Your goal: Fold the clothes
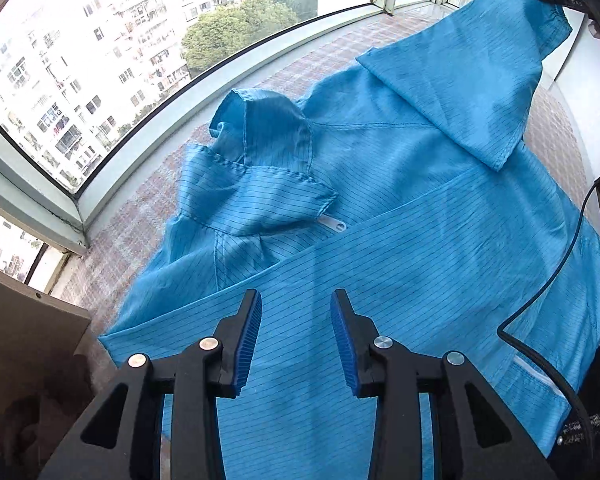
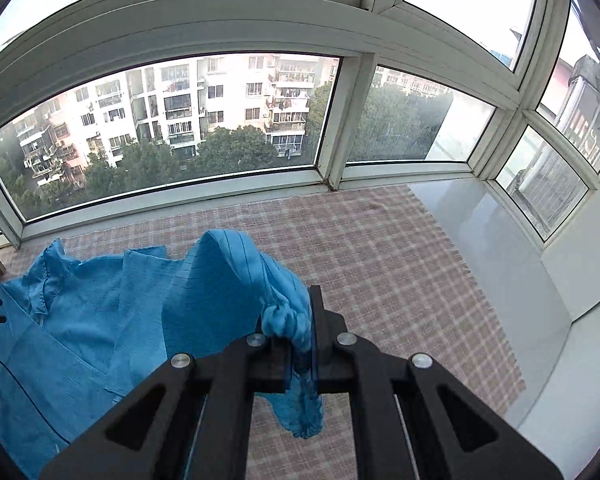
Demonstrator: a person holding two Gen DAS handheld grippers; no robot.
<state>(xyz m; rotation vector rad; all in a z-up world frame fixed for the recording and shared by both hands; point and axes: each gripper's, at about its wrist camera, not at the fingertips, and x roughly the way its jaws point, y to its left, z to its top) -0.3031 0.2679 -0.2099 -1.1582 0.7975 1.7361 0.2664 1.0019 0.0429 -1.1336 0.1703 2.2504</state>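
- Blue striped jacket (image 1: 400, 216) lies spread on checked cloth (image 2: 380, 248) by window (image 2: 180, 128), one panel seemingly folded over.
- Right hand-held gripper (image 2: 300, 344) pinches lifted sleeve cuff (image 2: 288, 312).
- Left hand-held gripper (image 1: 296, 340) spread, empty, above jacket.
- Most folds remain.

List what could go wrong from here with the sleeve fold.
1. The right gripper pinches only the bunched cuff of the blue jacket; it may slip out mid-fold.
2. The left gripper is open above the fabric, so the body could drag.
3. The black cable lies across the jacket and might snag.
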